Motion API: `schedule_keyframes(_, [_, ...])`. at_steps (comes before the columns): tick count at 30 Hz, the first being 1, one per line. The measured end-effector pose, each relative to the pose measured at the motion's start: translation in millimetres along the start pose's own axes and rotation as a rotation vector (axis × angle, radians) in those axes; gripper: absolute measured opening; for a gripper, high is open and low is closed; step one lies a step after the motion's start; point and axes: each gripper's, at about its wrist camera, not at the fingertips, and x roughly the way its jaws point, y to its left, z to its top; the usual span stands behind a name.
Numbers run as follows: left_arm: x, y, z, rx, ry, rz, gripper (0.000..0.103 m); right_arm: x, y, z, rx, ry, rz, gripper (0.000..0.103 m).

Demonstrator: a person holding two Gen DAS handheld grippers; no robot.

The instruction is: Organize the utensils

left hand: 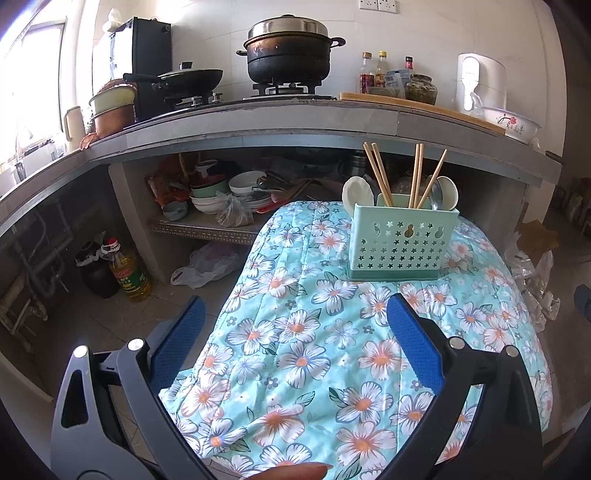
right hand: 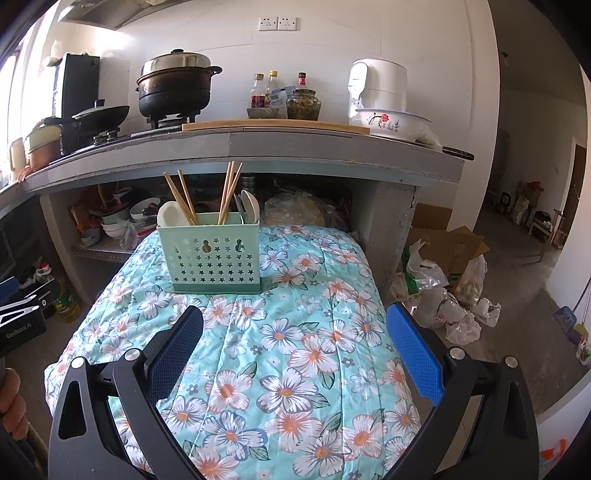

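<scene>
Mint-green star-punched utensil holder point(left hand: 399, 240) standing upright on the floral quilt, wooden chopsticks point(left hand: 380, 177) leaning out in loose pairs, white spoons point(left hand: 357, 194) at both ends, one metal spoon point(left hand: 436, 192)

Ahead of the tongs a grey kitchen counter point(right hand: 325, 147) runs along a white tiled wall point(right hand: 325, 59) bearing two sockets point(right hand: 277, 23). Daylight pours from a window point(left hand: 33, 74) far to the left. Below the counter an open shelf point(left hand: 199, 227) holds stacked bowls. To the right, bare concrete floor point(right hand: 517, 302) leads toward a doorway point(right hand: 580, 192).
</scene>
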Motion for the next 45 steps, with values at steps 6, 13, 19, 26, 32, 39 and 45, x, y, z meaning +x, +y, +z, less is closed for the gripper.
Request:
schedule_keyframes(6, [1.8,-0.1,1.0,0.007,0.006,-0.002,0.095,0.1,2.6,0.0,-0.009,0.003,0.005,0.097])
schedule_keyframes(13, [2.2,-0.4,1.0,0.007,0.007,-0.003,0.095,0.4,4.5,0.6,-0.013,0.005,0.015,0.097])
schedule_keyframes(19, [2.3,-0.9,1.1,0.006,0.007,-0.002,0.095,0.4,5.7,1.0,-0.013,0.003,0.017,0.097])
schedule_keyframes(26, [2.2,-0.8,1.3,0.007,0.005,-0.001,0.095,0.3,6.2,1.4,-0.013,0.004,0.018,0.097])
schedule_keyframes(32, [2.6,-1.0,1.3,0.008,0.008,-0.003,0.095,-0.6,6.9,2.1,-0.015,0.002,0.02,0.097])
schedule_keyframes(39, [3.3,-1.9,0.6,0.01,0.009,-0.004,0.095,-0.8,7.7,2.4,-0.015,0.002,0.022,0.097])
schedule_keyframes(45, [3.5,-2.3,0.3,0.01,0.009,-0.003,0.095,-0.8,7.6,2.4,-0.014,0.002,0.022,0.097])
